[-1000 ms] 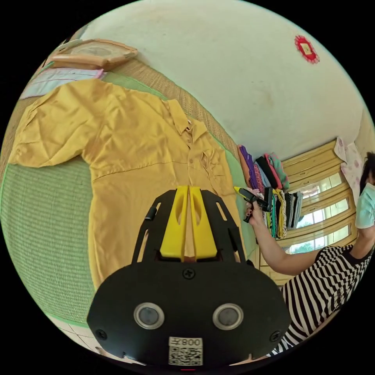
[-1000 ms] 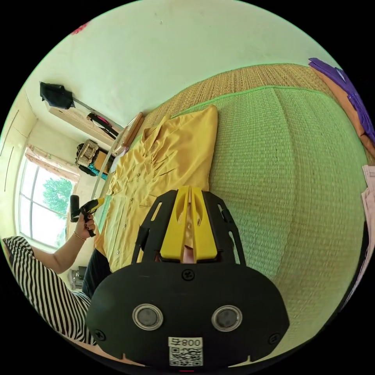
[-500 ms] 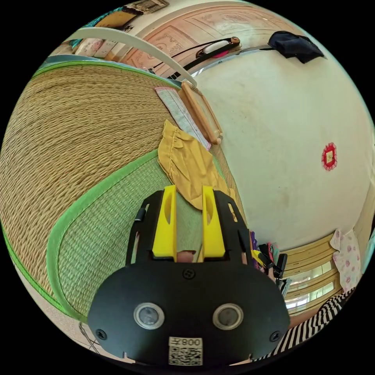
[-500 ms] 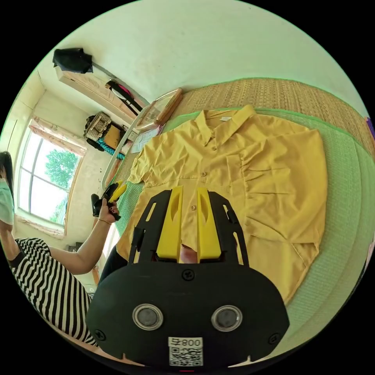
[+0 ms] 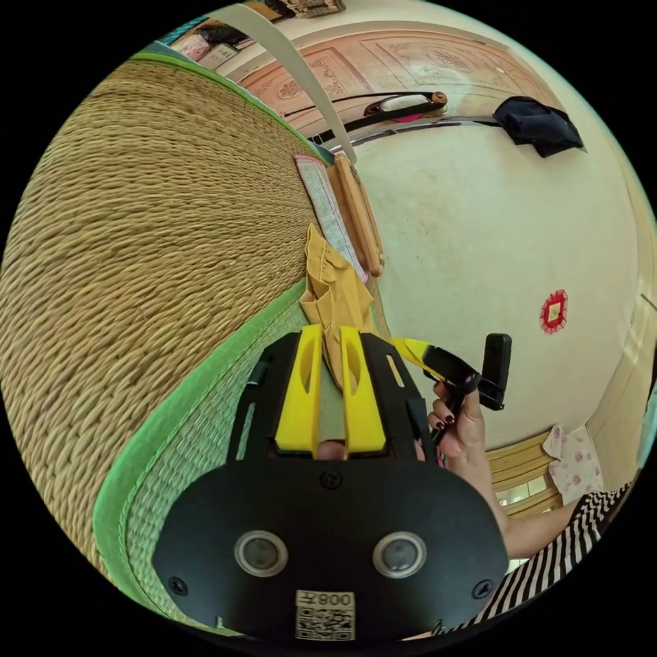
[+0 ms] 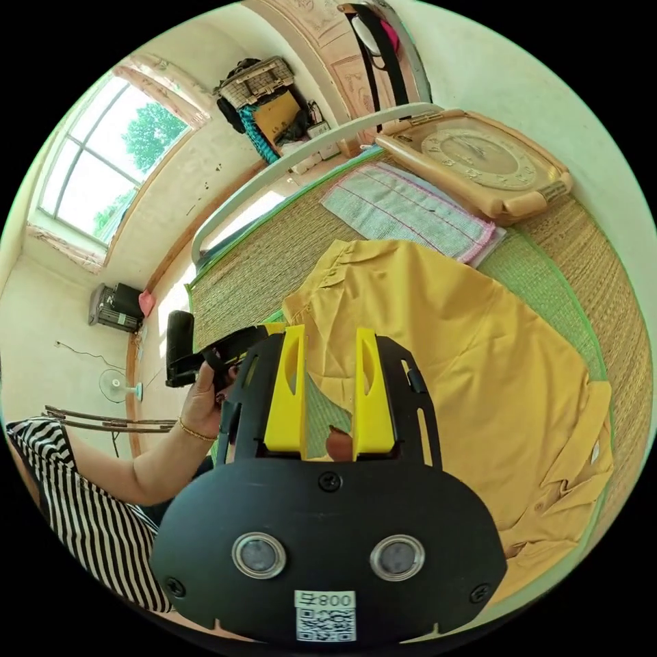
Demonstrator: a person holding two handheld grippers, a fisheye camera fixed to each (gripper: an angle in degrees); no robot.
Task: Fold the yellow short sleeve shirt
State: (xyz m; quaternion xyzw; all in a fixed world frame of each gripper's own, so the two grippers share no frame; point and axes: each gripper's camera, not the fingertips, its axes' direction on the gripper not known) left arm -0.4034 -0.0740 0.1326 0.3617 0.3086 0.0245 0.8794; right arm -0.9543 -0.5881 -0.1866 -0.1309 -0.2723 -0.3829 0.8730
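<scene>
The yellow short sleeve shirt [image 6: 465, 369] lies flat on a green mat [image 6: 547, 274], collar at the lower right of the right gripper view. My right gripper [image 6: 330, 335] is open over the shirt's edge below one sleeve [image 6: 342, 274], with mat and cloth showing between its jaws. In the left gripper view that sleeve [image 5: 335, 294] is seen edge-on and bunched. My left gripper [image 5: 330, 334] is low at the sleeve, its jaws a narrow gap apart with the sleeve's edge between the tips. Each gripper shows in the other's view, in a hand: right gripper [image 5: 414, 348], left gripper [image 6: 239, 342].
A wooden wall clock [image 6: 479, 157] and a folded pale cloth [image 6: 404, 212] lie just past the sleeve. Woven straw matting [image 5: 137, 239] surrounds the green mat. A person in a striped top [image 6: 82, 493] is at the mat's edge. A dark garment [image 5: 540, 126] hangs on the wall.
Both cameras have swung toward the sleeve by the clock. Both grippers were shut a second ago; the right has opened wide, the left opened and then narrowed onto the sleeve edge.
</scene>
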